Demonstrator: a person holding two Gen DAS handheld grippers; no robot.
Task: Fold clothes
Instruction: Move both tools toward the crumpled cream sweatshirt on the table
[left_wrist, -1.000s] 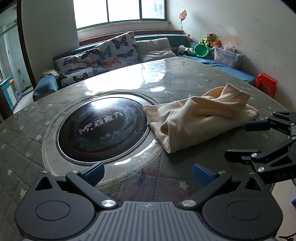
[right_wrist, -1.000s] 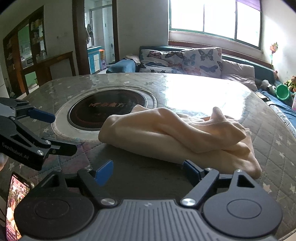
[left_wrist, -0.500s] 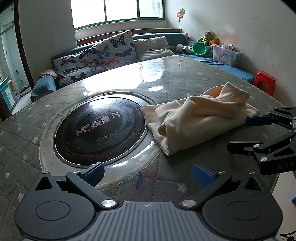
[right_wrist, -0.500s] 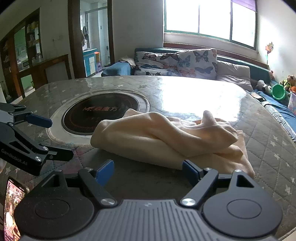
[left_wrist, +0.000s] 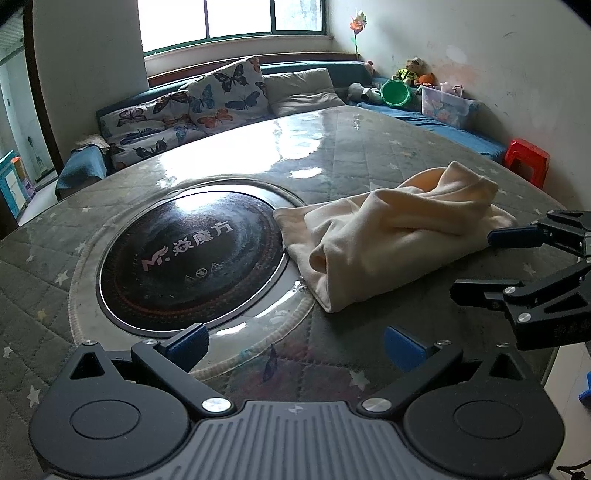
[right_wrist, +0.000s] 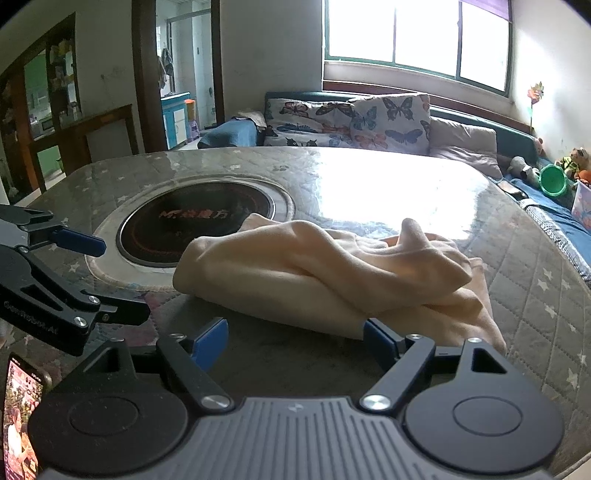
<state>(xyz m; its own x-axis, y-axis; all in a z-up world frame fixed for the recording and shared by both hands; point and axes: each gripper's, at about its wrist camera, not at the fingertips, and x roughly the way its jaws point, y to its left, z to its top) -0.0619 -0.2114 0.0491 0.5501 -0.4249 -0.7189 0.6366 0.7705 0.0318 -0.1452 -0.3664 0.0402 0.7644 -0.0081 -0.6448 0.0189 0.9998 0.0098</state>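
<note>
Cream garment (left_wrist: 391, 240): bunched in a loose heap on the round table (left_wrist: 351, 166), one edge lapping the black cooktop (left_wrist: 188, 254) set in the middle. Left gripper (left_wrist: 295, 343): fingers apart, nothing between, over bare tabletop. Right gripper (right_wrist: 295, 336): fingers apart, empty, at the garment's near edge.

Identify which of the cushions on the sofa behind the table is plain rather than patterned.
The plain beige cushion, at the right end of the row on the sofa. The propped cushion beside it and the sofa's other upholstery bear butterfly prints.
</note>
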